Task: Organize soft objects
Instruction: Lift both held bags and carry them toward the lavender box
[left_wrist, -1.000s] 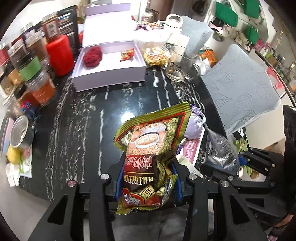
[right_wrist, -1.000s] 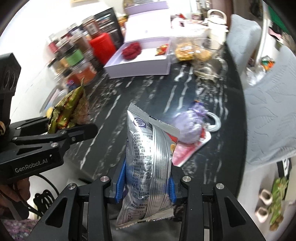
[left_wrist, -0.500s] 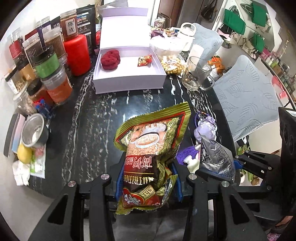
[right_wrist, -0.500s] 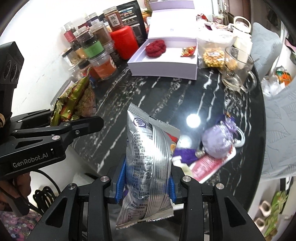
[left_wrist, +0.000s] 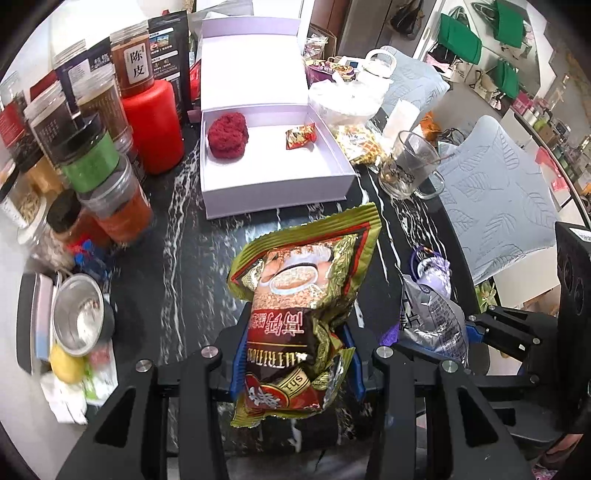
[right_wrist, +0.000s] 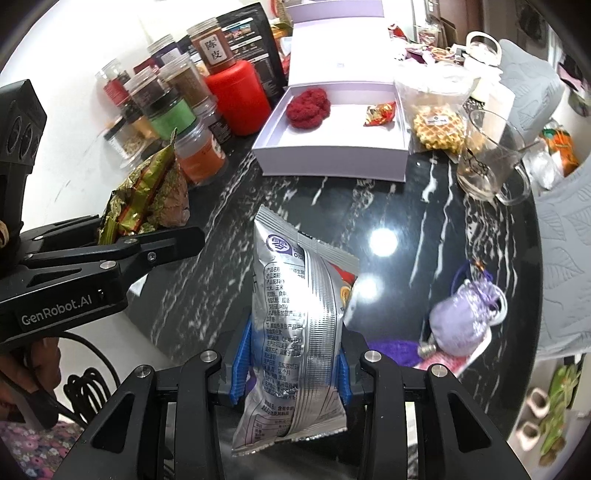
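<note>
Snack packets ride clamped in both jaws: green pouch (left_wrist: 303, 314) left, silver pouch (right_wrist: 299, 332) right; white box (left_wrist: 273, 192) at twelve o'clock already holds two items, purple sachet (right_wrist: 461, 321) waits on the table (right_wrist: 332, 206)

Both views are bright and evenly lit from overhead. In the right wrist view a round white glare spot (right_wrist: 383, 242) sits on the glossy black desk (right_wrist: 406, 206) — with a fainter one just below it. The silver packet (right_wrist: 299, 325) throws back streaks of light. Fisheye bending curves everything near the edges, and the corners go black. In the left wrist view the tin cup (left_wrist: 79, 314) and jars (left_wrist: 92, 158) at the left edge are slightly blurred.
</note>
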